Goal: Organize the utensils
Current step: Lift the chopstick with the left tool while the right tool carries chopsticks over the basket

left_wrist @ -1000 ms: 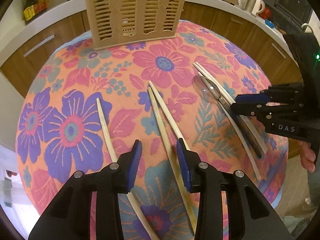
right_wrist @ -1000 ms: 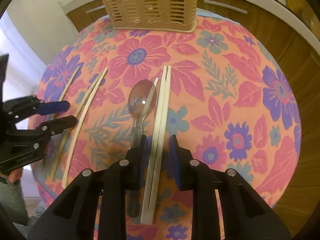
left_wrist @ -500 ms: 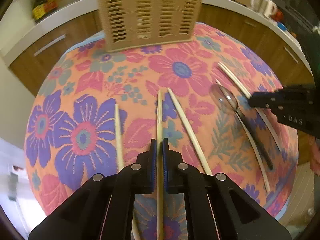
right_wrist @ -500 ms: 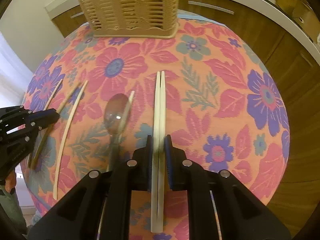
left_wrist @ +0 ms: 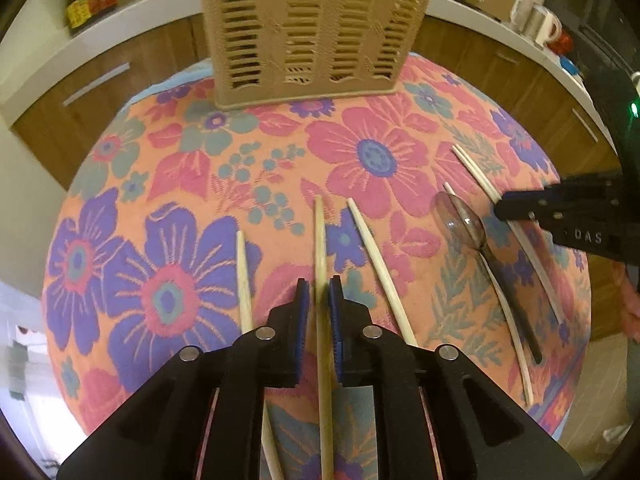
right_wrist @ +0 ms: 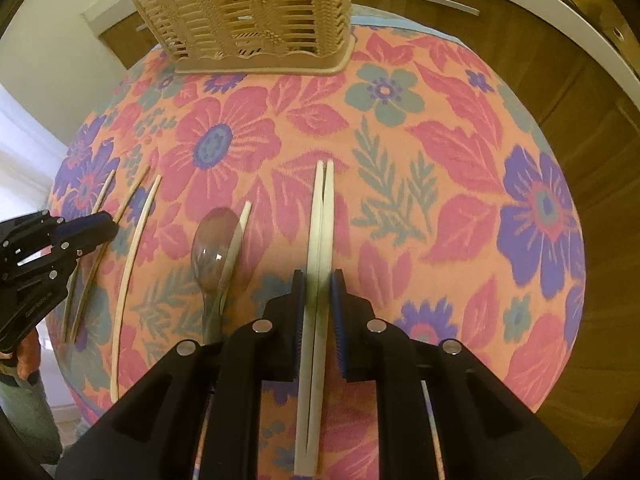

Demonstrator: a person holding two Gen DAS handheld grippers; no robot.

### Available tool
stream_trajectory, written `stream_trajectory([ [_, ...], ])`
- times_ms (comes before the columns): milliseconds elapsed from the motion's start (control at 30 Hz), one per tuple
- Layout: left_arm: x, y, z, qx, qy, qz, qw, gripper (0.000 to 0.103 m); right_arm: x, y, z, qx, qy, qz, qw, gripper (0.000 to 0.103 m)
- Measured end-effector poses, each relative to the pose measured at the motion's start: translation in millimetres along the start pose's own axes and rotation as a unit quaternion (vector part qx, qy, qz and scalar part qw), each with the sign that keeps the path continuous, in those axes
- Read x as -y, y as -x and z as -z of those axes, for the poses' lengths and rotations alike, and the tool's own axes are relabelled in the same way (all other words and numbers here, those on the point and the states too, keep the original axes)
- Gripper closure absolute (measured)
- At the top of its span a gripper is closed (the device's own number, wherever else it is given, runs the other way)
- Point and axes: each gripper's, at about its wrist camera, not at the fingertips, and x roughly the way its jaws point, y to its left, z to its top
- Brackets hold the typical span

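The left claw [left_wrist: 319, 300] grips one thin chopstick [left_wrist: 320, 248]; the right claw [right_wrist: 319, 292] clamps a pair of chopsticks [right_wrist: 322, 216]. Light, stiff and slippery, they are best pinched mid-length.

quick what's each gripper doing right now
left gripper: closed on one chopstick
right gripper: closed on a pair of chopsticks

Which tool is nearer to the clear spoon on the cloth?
The right tool, shut on a pair of white chopsticks right beside the spoon. The left tool grips one chopstick farther away, with another chopstick between.
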Motion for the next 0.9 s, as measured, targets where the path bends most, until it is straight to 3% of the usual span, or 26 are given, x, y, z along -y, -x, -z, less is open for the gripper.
stream_trajectory([
  [67, 5.0, -2.5, -4.3, -0.011, -0.023, 0.005, 0.9997, 0.080, -0.9, -2.6, -7.2, -0.012, 0.006, -0.001, 1.000, 0.091],
  [133, 10.4, -5.7, -8.5, -0.011, -0.041, 0.002, 0.9991, 0.079, -1.0, -4.8, -12.5, -0.021, 0.012, -0.004, 1.000, 0.092],
  [200, 17.5, -9.8, -11.8, -0.011, -0.060, -0.023, 0.9979, 0.086, -1.6, -5.3, -16.2, -0.023, 0.021, -0.006, 0.999, 0.092],
  [233, 19.3, -11.5, -12.6, -0.008, -0.064, -0.037, 0.9972, 0.100, -2.7, -6.3, -18.4, -0.022, 0.023, -0.006, 0.999, 0.093],
  [300, 19.5, -12.4, -15.0, -0.003, -0.061, -0.041, 0.9973, 0.099, -4.2, -5.7, -18.4, -0.013, 0.027, -0.003, 1.000, 0.094],
  [400, 14.9, -1.1, -16.2, 0.037, -0.037, -0.037, 0.9980, 0.099, -7.5, 0.7, -17.1, 0.012, 0.029, -0.010, 0.999, 0.094],
  [500, 6.4, 25.6, -25.3, 0.094, -0.007, -0.009, 0.9955, 0.099, -11.5, 24.8, -16.6, 0.060, 0.038, -0.025, 0.997, 0.094],
  [600, -2.5, 60.2, -38.2, 0.160, 0.016, 0.016, 0.9868, 0.099, -15.9, 53.5, -23.2, 0.111, 0.045, -0.039, 0.992, 0.094],
  [733, -6.6, 111.1, -68.6, 0.258, 0.029, 0.031, 0.9652, 0.099, -22.4, 93.2, -42.0, 0.183, 0.058, -0.049, 0.980, 0.094],
  [900, -6.9, 149.1, -112.4, 0.341, 0.033, 0.033, 0.9390, 0.099, -28.6, 141.3, -83.1, 0.256, 0.071, -0.049, 0.963, 0.094],
])
